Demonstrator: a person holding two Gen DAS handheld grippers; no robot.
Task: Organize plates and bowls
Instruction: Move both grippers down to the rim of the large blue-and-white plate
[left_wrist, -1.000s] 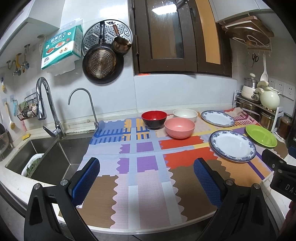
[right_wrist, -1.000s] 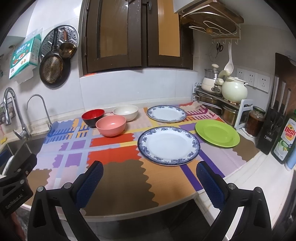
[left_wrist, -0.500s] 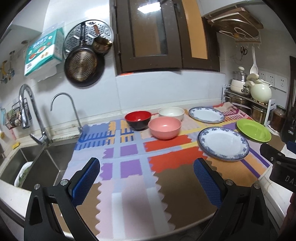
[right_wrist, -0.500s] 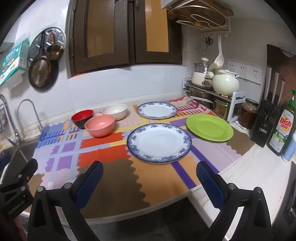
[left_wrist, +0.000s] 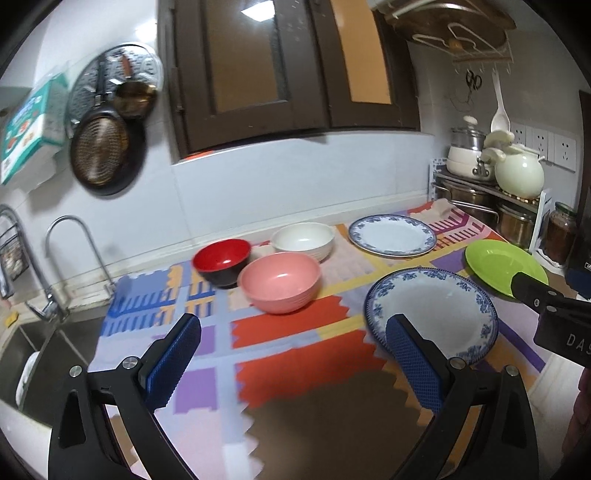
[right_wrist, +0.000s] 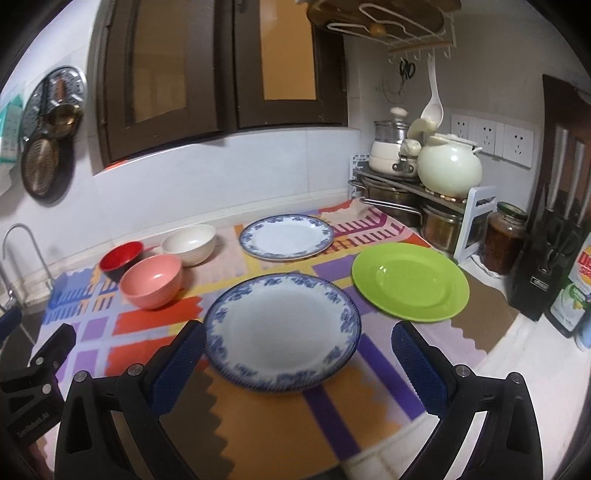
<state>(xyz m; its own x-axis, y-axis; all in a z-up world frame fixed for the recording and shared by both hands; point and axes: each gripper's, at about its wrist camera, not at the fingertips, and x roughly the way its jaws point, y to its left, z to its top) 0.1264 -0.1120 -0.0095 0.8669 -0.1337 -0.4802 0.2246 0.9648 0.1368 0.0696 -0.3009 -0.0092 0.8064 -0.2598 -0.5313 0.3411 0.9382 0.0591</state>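
Observation:
On a patterned mat lie a near blue-rimmed plate (right_wrist: 282, 330) (left_wrist: 436, 306), a far blue-rimmed plate (right_wrist: 286, 236) (left_wrist: 391, 234) and a green plate (right_wrist: 410, 278) (left_wrist: 498, 264). To the left stand a pink bowl (left_wrist: 280, 280) (right_wrist: 151, 280), a red bowl (left_wrist: 221, 260) (right_wrist: 120, 256) and a white bowl (left_wrist: 303, 240) (right_wrist: 190, 238). My left gripper (left_wrist: 293, 350) is open, its fingers in front of the pink bowl. My right gripper (right_wrist: 299, 356) is open, its fingers on either side of the near blue-rimmed plate's front edge.
A sink (left_wrist: 33, 354) and taps (left_wrist: 74, 251) lie to the left. A rack with pots and a cream kettle (right_wrist: 448, 168) fills the back right corner. A jar (right_wrist: 504, 242), knife block (right_wrist: 550, 254) and detergent bottle (right_wrist: 578, 288) line the right edge. Pans (left_wrist: 103, 147) hang on the wall.
Both grippers have moved forward and to the right over the counter. The bowls and plates look closer; none of them has moved. Both grippers stay open.

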